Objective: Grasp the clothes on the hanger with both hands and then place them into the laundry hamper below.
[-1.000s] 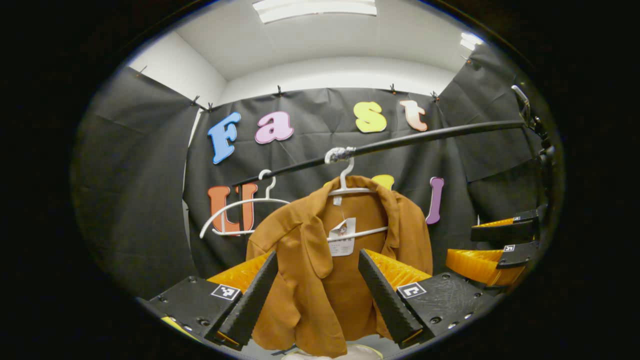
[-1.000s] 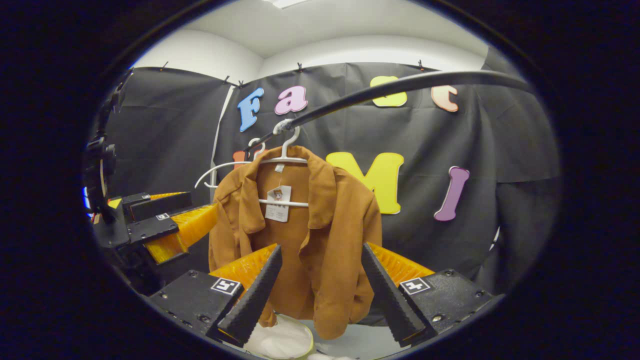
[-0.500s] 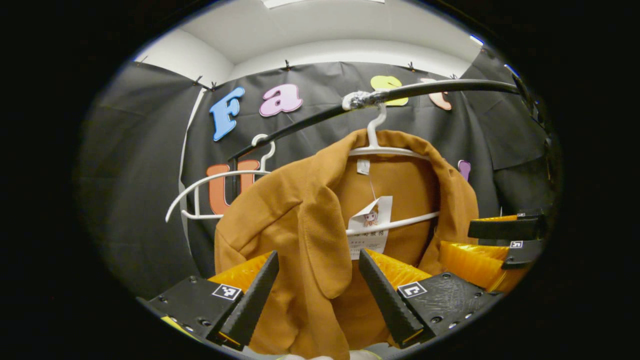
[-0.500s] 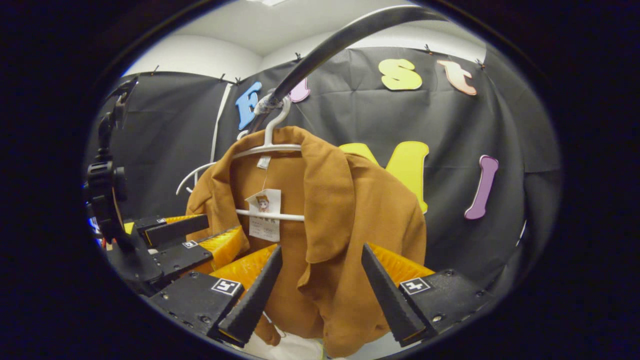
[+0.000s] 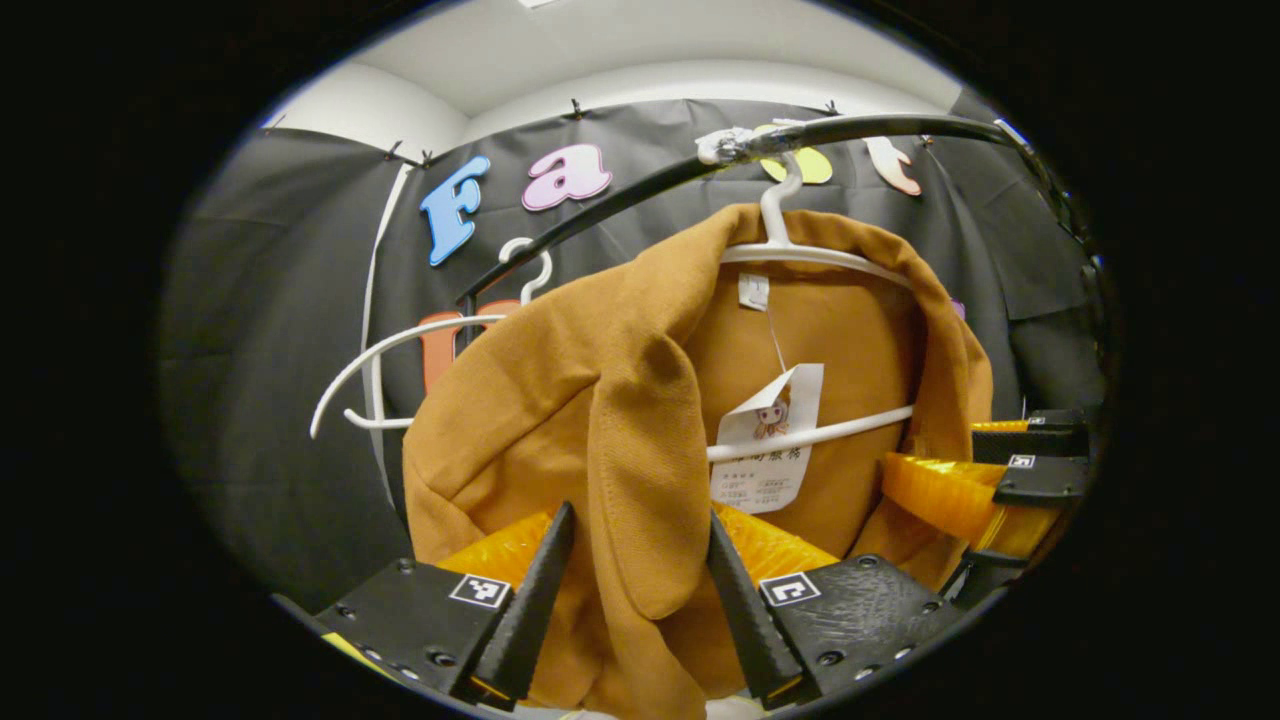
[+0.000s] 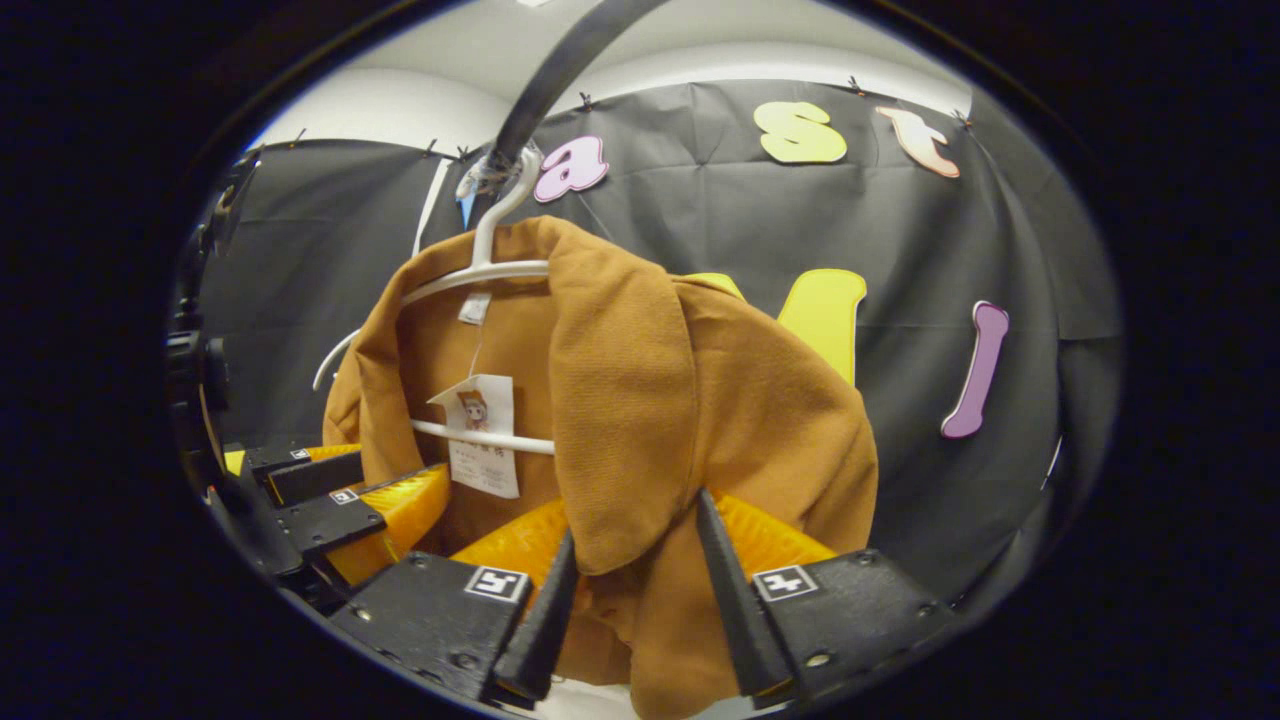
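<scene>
A brown jacket [image 5: 560, 400] hangs on a white hanger [image 5: 800, 255] from a black rail [image 5: 880, 127], with a paper tag [image 5: 765, 440] inside the collar. My left gripper [image 5: 638, 515] is open, and the jacket's left lapel lies between its narrowed fingers. In the right gripper view the same jacket [image 6: 760, 400] hangs from its hanger [image 6: 480, 275]. My right gripper [image 6: 635, 515] is open too, fingers close on either side of the other lapel. Each gripper also appears in the other's view, the right one [image 5: 985, 475] and the left one [image 6: 340, 495], both beside the jacket's front.
An empty white hanger [image 5: 370, 360] hangs on the rail just left of the jacket. The black cloth wall [image 6: 700, 220] stands close behind. A pale sliver [image 6: 590, 700] shows under the jacket's hem, too small to identify.
Both grippers have moved up and in toward the jacket, which now looms larger. Each pair of fingers has narrowed around a lapel.
</scene>
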Demonstrator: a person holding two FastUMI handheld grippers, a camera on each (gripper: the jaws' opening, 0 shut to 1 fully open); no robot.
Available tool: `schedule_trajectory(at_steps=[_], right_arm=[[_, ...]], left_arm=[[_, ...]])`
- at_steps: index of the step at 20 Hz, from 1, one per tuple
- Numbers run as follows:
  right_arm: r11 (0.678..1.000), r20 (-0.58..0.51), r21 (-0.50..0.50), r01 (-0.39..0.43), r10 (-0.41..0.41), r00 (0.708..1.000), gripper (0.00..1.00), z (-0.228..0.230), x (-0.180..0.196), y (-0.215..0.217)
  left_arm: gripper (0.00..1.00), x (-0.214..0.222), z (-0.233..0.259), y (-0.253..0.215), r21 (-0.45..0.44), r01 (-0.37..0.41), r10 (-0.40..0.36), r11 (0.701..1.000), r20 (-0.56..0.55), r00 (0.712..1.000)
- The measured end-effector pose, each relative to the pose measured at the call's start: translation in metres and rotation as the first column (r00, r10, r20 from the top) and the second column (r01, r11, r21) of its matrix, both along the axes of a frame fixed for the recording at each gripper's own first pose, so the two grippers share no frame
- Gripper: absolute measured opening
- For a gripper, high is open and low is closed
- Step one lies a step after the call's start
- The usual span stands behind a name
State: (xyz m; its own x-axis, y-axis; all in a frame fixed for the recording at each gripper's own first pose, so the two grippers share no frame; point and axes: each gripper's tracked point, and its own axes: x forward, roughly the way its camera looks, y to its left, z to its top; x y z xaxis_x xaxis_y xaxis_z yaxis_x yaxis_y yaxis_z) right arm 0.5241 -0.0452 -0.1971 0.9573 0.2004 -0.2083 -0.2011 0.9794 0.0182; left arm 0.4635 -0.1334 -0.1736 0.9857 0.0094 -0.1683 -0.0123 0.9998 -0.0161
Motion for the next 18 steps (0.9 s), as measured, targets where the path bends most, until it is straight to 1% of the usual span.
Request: schedule_trajectory(at_steps=[1,3,4,5,6,7,8,9,10,12,14,15,16,18], right_arm=[[1.0,0.0,0.01,0.008,-0.008,1.0,0.62,0.0,0.0,-0.004],[0.999,-0.013,0.034,0.017,-0.017,1.0,0.36,-0.003,0.001,-0.007],[0.999,-0.024,0.05,0.01,-0.009,1.0,0.26,-0.003,0.0,-0.006],[0.998,-0.04,0.069,-0.002,0.004,0.999,0.2,-0.006,0.0,-0.005],[0.995,-0.061,0.097,-0.033,0.039,0.997,0.14,-0.009,-0.001,0.001],[0.992,-0.074,0.117,-0.05,0.059,0.996,0.12,-0.01,-0.001,0.003],[0.989,-0.081,0.132,-0.062,0.073,0.994,0.11,-0.011,0.0,0.002],[0.986,-0.086,0.147,-0.072,0.086,0.993,0.11,-0.009,0.0,0.002],[0.983,-0.088,0.161,-0.088,0.103,0.991,0.09,-0.01,-0.001,0.003],[0.974,-0.101,0.194,-0.113,0.135,0.986,0.08,-0.011,0.0,0.001],[0.963,-0.103,0.232,-0.135,0.162,0.981,0.08,-0.011,0.003,-0.004],[0.958,-0.1,0.244,-0.153,0.182,0.978,0.08,-0.01,0.003,-0.005],[0.954,-0.096,0.25,-0.165,0.194,0.976,0.08,-0.01,0.002,-0.007],[0.941,-0.085,0.26,-0.215,0.244,0.966,0.08,-0.011,0.002,-0.007]], left_arm=[[0.7,-0.001,-0.002,-0.001,-0.006,0.001,-0.001,1.0,-0.012,1.0],[0.48,-0.001,-0.007,-0.003,-0.026,0.021,-0.022,0.999,-0.036,0.999],[0.36,-0.002,-0.006,0.0,-0.02,0.015,-0.016,1.0,-0.036,0.999],[0.28,-0.002,-0.005,0.005,-0.011,0.0,-0.001,1.0,-0.037,0.999],[0.19,-0.003,-0.006,0.01,-0.007,-0.009,0.008,1.0,-0.039,0.999],[0.1,-0.003,-0.005,0.008,-0.013,-0.001,0.0,1.0,-0.044,0.999],[0.1,-0.003,-0.004,0.009,-0.01,-0.006,0.005,1.0,-0.044,0.999],[0.04,-0.003,-0.004,0.014,-0.001,-0.014,0.014,1.0,-0.046,0.999],[0.04,-0.004,-0.004,0.011,-0.007,-0.001,0.001,1.0,-0.048,0.999],[0.04,-0.008,-0.003,0.014,-0.006,-0.001,0.0,1.0,-0.051,0.999],[0.01,-0.006,-0.003,0.014,-0.01,0.002,-0.002,1.0,-0.049,0.999],[0.05,-0.007,-0.004,0.015,-0.01,-0.003,0.003,1.0,-0.048,0.999],[0.01,-0.006,-0.004,0.017,-0.014,-0.004,0.003,1.0,-0.049,0.999],[0.01,-0.006,-0.003,0.016,-0.037,0.003,-0.004,0.999,-0.046,0.999]])
